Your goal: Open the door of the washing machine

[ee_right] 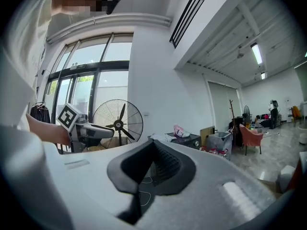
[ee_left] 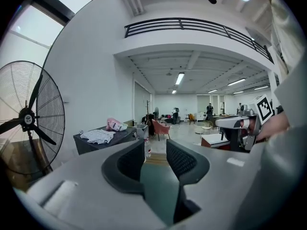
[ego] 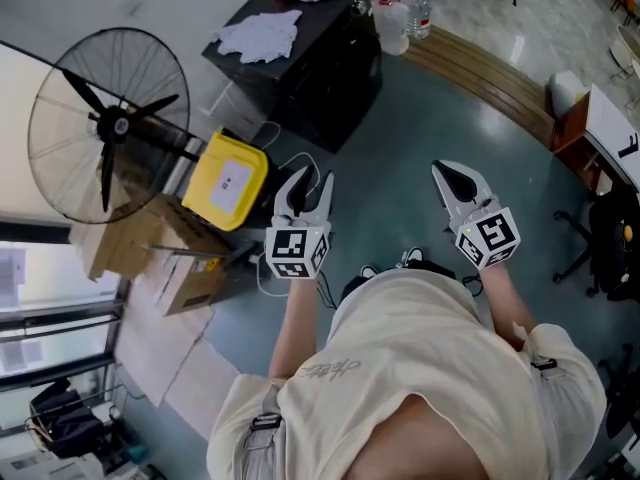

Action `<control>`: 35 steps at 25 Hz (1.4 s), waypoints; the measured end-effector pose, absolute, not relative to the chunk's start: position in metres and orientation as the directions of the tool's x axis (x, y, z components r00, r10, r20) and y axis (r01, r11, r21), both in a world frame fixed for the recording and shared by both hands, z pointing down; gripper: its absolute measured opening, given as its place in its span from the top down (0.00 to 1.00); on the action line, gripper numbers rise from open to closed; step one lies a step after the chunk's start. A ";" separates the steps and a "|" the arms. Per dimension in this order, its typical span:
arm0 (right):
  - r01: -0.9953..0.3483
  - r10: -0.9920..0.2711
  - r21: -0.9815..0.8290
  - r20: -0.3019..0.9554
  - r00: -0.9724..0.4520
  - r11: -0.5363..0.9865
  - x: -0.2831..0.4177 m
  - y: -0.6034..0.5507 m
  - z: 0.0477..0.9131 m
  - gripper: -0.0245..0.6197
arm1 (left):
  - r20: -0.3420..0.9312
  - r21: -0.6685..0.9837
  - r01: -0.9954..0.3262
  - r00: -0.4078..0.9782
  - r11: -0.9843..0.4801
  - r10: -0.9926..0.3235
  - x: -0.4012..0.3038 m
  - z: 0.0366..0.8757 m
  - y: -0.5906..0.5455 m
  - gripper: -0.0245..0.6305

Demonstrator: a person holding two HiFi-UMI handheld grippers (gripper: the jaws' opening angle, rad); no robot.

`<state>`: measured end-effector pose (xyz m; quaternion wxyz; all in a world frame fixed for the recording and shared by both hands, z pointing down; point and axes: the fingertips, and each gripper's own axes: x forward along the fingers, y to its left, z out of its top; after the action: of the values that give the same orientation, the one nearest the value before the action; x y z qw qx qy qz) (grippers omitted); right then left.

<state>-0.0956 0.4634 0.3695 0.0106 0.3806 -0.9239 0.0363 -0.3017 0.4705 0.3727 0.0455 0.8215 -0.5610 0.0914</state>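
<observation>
A black boxy appliance [ego: 310, 78] stands on the floor ahead of me, with a white cloth [ego: 260, 36] lying on its top; I cannot make out a door on it. It also shows in the left gripper view as a black box [ee_left: 91, 146] and in the right gripper view [ee_right: 184, 141]. My left gripper [ego: 312, 180] is held in the air, well short of the appliance, open, with nothing between its fingers [ee_left: 156, 152]. My right gripper [ego: 452, 173] hangs beside it to the right, its pads shut together on nothing [ee_right: 153, 145].
A big standing fan [ego: 108, 123] is at the left, with a yellow box [ego: 227, 180] and cardboard boxes [ego: 150, 248] below it. White cables [ego: 285, 163] lie on the floor by the appliance. Water bottles [ego: 400, 13] stand behind it. An office chair [ego: 610, 238] is at the right.
</observation>
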 end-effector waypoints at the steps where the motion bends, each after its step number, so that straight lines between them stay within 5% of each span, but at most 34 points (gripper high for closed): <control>1: -0.706 -0.705 -0.067 0.047 -0.708 0.705 -0.088 0.459 0.371 0.96 | 0.206 -0.031 -0.931 0.349 -0.363 -0.914 -0.297 0.374 0.468 0.72; 16: -0.717 -0.713 -0.167 0.091 -0.695 0.677 -0.026 0.433 0.421 0.96 | 0.315 -0.043 -0.922 0.352 -0.384 -0.881 -0.249 0.401 0.427 0.72; 35: -0.731 -0.721 -0.092 0.119 -0.683 0.677 -0.072 0.286 0.393 0.96 | 0.299 -0.007 -0.916 0.381 -0.401 -0.875 -0.297 0.422 0.278 0.72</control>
<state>-0.0716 0.2865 0.3929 0.0366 0.3967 -0.9148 0.0660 -0.2971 0.2776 0.4221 0.0799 0.8270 -0.5415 0.1282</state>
